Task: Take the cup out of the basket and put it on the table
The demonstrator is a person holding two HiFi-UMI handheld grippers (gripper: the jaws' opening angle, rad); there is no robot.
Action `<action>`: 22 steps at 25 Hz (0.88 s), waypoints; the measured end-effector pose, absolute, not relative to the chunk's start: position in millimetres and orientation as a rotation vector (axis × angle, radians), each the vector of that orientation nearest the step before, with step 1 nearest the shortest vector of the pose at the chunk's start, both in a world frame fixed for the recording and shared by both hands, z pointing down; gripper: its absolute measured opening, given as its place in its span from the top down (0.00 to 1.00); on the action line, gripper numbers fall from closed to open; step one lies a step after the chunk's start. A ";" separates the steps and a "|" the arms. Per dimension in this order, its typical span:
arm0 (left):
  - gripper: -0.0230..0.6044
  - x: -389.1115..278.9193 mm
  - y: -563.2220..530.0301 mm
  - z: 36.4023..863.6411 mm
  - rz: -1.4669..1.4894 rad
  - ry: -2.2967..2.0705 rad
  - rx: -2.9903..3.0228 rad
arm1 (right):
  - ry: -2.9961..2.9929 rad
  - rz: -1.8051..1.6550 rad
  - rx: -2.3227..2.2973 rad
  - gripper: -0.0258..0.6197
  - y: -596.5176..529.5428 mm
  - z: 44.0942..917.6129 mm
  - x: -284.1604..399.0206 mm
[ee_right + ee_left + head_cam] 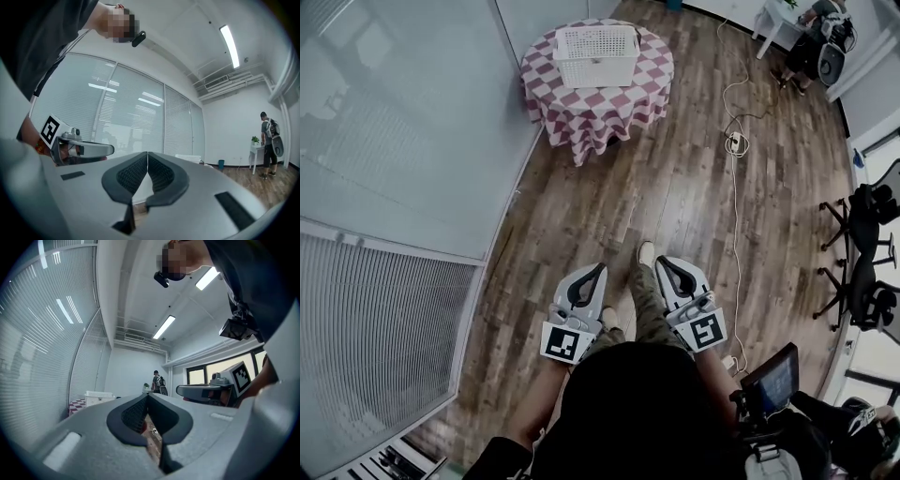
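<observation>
None of the task is done as far as these views show: the basket [596,54], white and slatted, sits on the round table [581,112] with its red-and-white chequered cloth. It is well away across the wooden floor [675,187] from where the person [628,403] stands, and no cup stands on the cloth beside it. The cup itself cannot be made out in any view. The basket is too small and far off to see inside, so my judgement is that the cup lies in it, unlifted. Everything is left, then: the walk over to the table, the reach into the basket, the grasp, the lift out, and the setting down on the cloth. Both tools are held low and close to the person, pointing forward toward the table, side by side but apart. The left gripper [598,270] is clenched, its two dark ribbed pads [133,413] meeting at the tips with nothing between them; through the narrow slit lower down only floor shows. The right gripper [662,263] is likewise closed tight, pads touching along their front edge, and it grasps nothing. Neither touches the basket, the table or anything else. Before any reach into the basket the jaws would need to part, I judge.
</observation>
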State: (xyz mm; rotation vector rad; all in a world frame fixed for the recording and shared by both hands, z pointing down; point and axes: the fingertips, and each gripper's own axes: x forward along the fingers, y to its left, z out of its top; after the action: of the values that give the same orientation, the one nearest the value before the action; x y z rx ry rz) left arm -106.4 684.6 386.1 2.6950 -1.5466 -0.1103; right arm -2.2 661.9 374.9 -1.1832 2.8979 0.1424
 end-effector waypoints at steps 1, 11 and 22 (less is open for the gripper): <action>0.95 -107.1 679.5 388.7 -0.106 -1.558 2.687 | 2.896 0.145 -1.178 0.94 654.3 376.6 -0.4; 0.95 -99.9 607.6 385.8 -0.035 -1.644 2.631 | 2.898 0.113 -1.165 0.94 545.7 382.4 29.2; 0.95 -79.5 499.3 381.3 0.042 -1.664 2.605 | 2.933 0.010 -1.116 0.94 428.7 398.5 44.9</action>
State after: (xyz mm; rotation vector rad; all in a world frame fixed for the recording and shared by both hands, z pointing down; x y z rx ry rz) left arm -79.5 499.3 381.3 2.6049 -1.6640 0.0424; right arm 44.9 428.7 398.5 -1.1156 2.9326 0.0100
